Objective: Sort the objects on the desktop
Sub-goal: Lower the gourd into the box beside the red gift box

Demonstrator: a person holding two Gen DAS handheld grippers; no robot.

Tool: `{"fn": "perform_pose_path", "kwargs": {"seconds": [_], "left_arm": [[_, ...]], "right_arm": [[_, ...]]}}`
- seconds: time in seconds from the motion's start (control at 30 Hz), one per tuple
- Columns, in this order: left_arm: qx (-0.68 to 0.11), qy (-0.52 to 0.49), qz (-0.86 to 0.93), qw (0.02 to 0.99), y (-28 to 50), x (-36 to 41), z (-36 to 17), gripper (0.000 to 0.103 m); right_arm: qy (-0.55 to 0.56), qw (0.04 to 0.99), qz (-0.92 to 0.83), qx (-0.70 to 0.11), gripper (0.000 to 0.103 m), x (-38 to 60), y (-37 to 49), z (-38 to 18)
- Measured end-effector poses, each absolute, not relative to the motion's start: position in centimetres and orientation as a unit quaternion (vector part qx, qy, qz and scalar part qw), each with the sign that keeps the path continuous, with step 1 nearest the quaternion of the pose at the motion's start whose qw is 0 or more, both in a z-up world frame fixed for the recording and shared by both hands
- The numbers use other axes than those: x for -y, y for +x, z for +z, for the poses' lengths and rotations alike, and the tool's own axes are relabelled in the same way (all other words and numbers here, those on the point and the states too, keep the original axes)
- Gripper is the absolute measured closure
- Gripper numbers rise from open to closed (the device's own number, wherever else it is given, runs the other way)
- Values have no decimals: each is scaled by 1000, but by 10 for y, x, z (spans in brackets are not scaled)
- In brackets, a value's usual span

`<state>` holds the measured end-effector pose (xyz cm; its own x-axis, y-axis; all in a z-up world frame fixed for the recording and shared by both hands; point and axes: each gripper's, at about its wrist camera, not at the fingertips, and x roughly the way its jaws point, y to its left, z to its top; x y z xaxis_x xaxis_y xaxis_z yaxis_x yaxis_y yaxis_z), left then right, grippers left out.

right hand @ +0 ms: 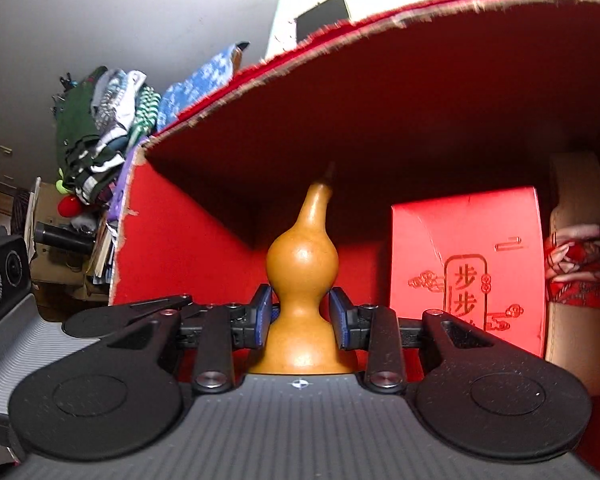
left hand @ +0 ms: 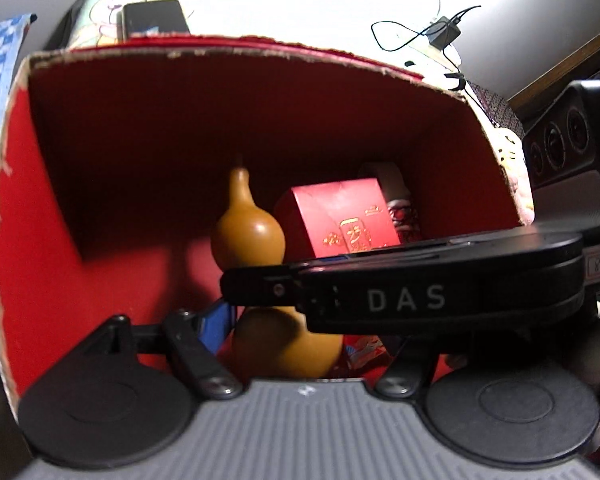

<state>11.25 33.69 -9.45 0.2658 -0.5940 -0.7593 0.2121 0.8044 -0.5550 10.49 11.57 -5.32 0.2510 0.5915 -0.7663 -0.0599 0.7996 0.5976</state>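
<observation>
A tan gourd (right hand: 302, 280) stands upright inside a big red cardboard box (right hand: 180, 248). My right gripper (right hand: 302, 314) is shut on the gourd at its narrow waist, blue pads on both sides. The gourd also shows in the left wrist view (left hand: 246, 236), with the right gripper's black body marked DAS (left hand: 404, 296) crossing in front. A small red gift box with gold print (right hand: 468, 268) stands right of the gourd, a cream item wrapped in red patterned cloth (right hand: 580, 264) beyond it. My left gripper's own fingertips are hidden behind the gourd and the DAS body.
The box's torn rim (left hand: 220, 50) rises high around the opening. A black speaker (left hand: 568, 140) stands at the right outside it. A black charger with cable (left hand: 444, 32) and a phone (left hand: 152, 18) lie behind. Piled clothes (right hand: 100, 120) sit far left.
</observation>
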Motion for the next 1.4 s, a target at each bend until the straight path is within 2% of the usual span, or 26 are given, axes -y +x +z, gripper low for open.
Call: {"fn": "perform_pose_path", "kwargs": {"seconds": [0.47,0.77,0.97,1.27,1.4], "left_arm": [[-559,-177,-253,769,113,-337,-99,35],[-558,-178,-247,772,114,-338,-101,32],[-562,-177,-251,768,115,-337,-103,32],[-562,-175,-261,765,117,-333,-104,32],[-563,-166,-255,768,115,-331,-104,30]], "right_arm": [[242,737,187,-603,64,-109,108,-65],[266,742,170,-591,64,-100,104,-65],[274,746,165,-584,57,-98,104,-65],[270,742,170,-590,59,-101,106,-65],[266,734,159,-604,74,-101,106,-66]]}}
